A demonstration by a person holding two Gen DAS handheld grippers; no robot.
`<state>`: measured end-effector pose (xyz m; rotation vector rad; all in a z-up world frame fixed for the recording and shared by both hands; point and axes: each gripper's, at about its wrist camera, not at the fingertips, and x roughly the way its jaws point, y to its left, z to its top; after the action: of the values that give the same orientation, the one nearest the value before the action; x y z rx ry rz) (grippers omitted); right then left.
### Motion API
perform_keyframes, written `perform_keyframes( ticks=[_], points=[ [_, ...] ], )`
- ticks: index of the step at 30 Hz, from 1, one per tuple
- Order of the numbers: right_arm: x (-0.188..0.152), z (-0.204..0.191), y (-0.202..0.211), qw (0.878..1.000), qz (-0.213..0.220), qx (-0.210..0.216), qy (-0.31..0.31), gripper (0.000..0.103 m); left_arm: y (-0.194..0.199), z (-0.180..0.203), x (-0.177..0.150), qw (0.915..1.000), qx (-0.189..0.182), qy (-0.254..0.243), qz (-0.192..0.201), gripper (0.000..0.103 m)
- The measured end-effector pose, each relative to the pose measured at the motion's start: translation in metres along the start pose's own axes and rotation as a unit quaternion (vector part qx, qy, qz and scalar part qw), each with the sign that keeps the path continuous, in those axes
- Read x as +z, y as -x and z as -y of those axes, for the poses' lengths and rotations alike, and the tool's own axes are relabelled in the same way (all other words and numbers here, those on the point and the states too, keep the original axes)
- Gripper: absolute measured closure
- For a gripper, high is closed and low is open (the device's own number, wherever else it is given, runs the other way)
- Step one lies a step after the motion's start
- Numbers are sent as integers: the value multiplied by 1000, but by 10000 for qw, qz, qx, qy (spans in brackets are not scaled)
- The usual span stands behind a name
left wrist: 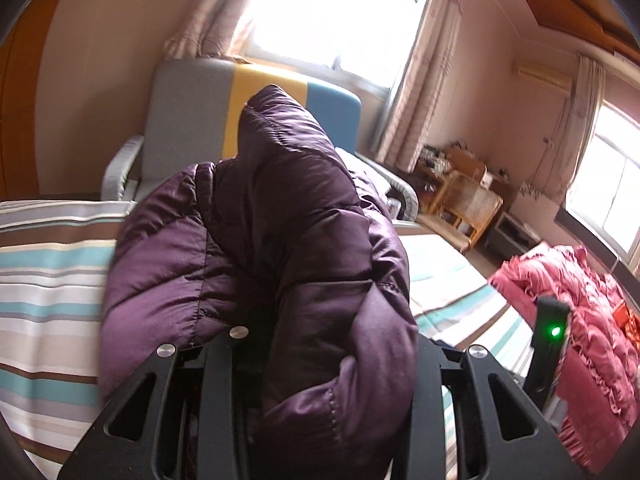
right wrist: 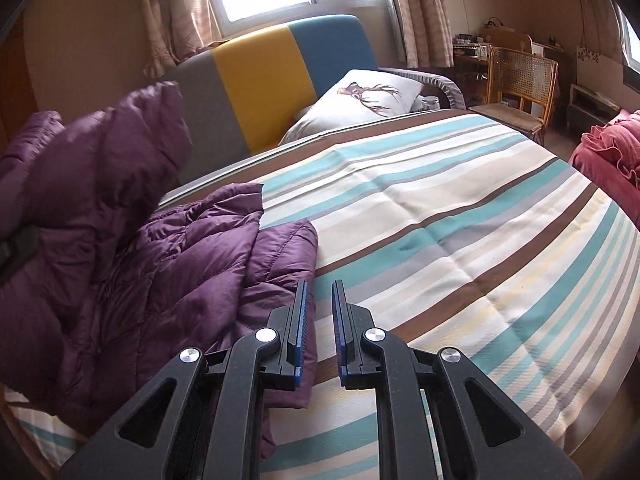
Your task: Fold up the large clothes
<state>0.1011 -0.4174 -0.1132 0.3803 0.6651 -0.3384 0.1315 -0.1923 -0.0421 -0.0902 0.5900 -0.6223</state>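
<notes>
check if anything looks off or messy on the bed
The purple jacket is not flat: it lies crumpled at the left edge of the striped bed, with one bunched part lifted in the left gripper. Nothing looks spilled or damaged.

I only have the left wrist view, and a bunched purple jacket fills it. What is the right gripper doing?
Observer: The right gripper is empty. Its jaws stand a narrow gap apart.
Operator: Where is it?
Observer: Over the striped bedspread, right at the jacket edge. I cannot tell whether it touches.
Operator: Is the whole jacket lifted?
Observer: No. One part is raised at the left, and the rest lies crumpled on the bedspread.
</notes>
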Motion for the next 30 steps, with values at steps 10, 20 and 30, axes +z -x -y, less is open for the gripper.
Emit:
perform_keyframes(
  ticks=[10, 20, 30],
  points=[
    [2, 21, 0, 9996, -38, -36, -284, 91, -40, 32, -36, 9942, -144, -840, -650, 58],
    [4, 25, 4, 9995, -4, -60, -306, 91, 23, 26, -30, 9885, -1468, -332, -126, 11],
    [26, 2, 38, 9959, 317, 818, -242, 83, 54, -101, -13, 9912, 259, 1137, 629, 11]
  ],
)
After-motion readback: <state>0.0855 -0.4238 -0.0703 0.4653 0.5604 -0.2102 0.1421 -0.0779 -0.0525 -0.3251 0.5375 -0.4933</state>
